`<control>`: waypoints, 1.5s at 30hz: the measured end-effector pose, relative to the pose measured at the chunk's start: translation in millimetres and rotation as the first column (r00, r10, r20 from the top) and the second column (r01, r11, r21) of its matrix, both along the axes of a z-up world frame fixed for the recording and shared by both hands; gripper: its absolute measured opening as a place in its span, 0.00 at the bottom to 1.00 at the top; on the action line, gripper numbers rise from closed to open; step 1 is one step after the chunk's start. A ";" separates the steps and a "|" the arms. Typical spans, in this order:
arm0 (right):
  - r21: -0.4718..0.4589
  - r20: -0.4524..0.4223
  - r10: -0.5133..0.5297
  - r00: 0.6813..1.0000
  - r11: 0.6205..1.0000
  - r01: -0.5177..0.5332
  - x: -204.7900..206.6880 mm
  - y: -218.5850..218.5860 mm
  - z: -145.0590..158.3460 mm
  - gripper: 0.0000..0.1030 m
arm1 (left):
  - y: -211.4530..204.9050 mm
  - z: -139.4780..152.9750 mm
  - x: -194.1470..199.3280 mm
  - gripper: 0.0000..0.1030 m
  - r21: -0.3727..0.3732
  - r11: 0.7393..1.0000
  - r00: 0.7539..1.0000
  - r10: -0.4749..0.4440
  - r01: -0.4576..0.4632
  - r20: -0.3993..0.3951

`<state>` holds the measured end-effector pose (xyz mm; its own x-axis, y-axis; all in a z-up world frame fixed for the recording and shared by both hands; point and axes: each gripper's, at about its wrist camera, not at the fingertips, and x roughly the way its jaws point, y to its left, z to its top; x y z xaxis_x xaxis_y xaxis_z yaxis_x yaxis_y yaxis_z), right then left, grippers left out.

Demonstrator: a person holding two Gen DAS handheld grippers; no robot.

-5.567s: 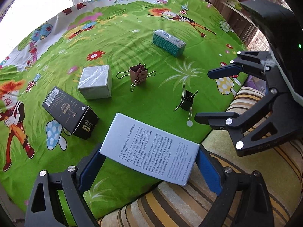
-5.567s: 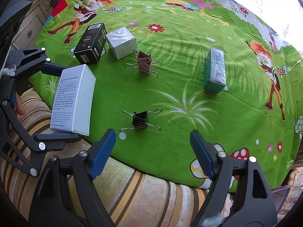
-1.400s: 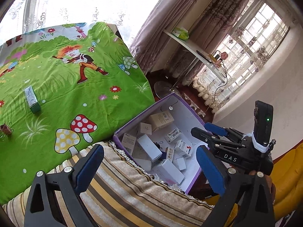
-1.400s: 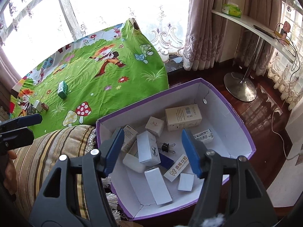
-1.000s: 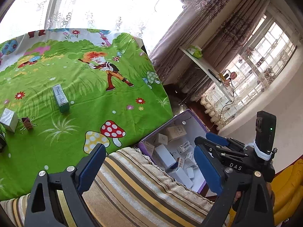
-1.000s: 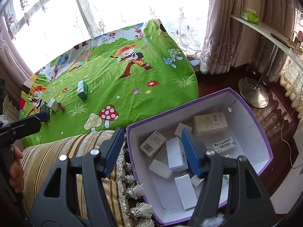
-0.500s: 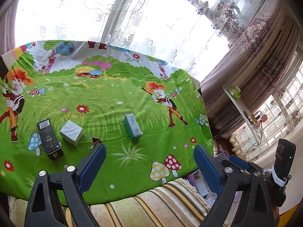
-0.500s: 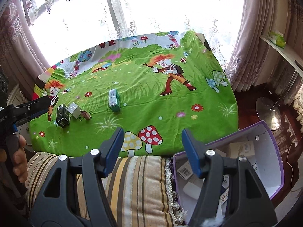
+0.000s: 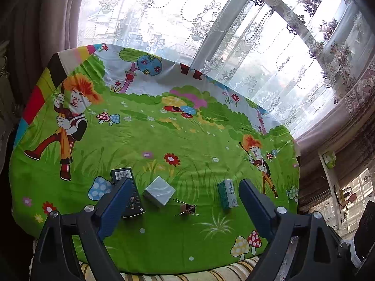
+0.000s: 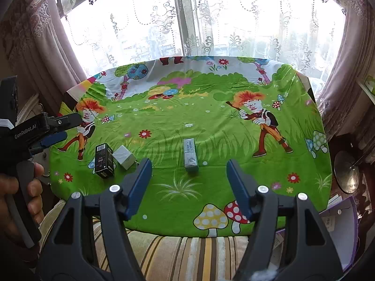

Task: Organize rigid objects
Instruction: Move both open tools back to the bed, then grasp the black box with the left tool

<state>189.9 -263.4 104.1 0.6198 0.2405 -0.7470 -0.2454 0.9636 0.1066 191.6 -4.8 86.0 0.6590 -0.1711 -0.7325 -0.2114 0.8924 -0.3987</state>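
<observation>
On the green cartoon tablecloth (image 9: 164, 140) lie a black box (image 9: 121, 175), a silver box (image 9: 159, 193), a copper binder clip (image 9: 187, 209) and a teal box (image 9: 227, 193). My left gripper (image 9: 185, 183) hovers in front of them, its jaws wide and closing slightly, with nothing between them; its left finger hides part of the black box. My right gripper (image 10: 189, 162) is empty, jaws opening, in line with the teal box (image 10: 191, 151). The black box (image 10: 103, 160) and silver box (image 10: 124, 157) lie to its left. The left gripper (image 10: 64, 128) shows at the far left.
A striped cushion (image 10: 175, 253) runs along the table's near edge. A purple box (image 10: 342, 222) with small cartons sits low at the right. A hand (image 10: 14, 194) grips the left handle. Curtains and a window stand behind the table; a round lamp base (image 10: 346, 173) is on the floor.
Both views have swung left, from the purple box to the table. The white box once in the left gripper is gone from it, and the black clip is gone from the table.
</observation>
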 end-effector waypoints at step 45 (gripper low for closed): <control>-0.183 -0.238 0.589 0.772 0.753 -0.632 57.6 135.8 -155.2 0.44 | 44.0 -137.8 30.3 0.54 0.078 0.983 0.945 0.179 -0.164 -0.273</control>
<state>247.5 -127.6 -51.1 0.2734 0.3290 -0.9039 -0.7903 0.6125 -0.0161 221.9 39.2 -51.8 0.4442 -0.0289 -0.8955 -0.4587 0.8512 -0.2550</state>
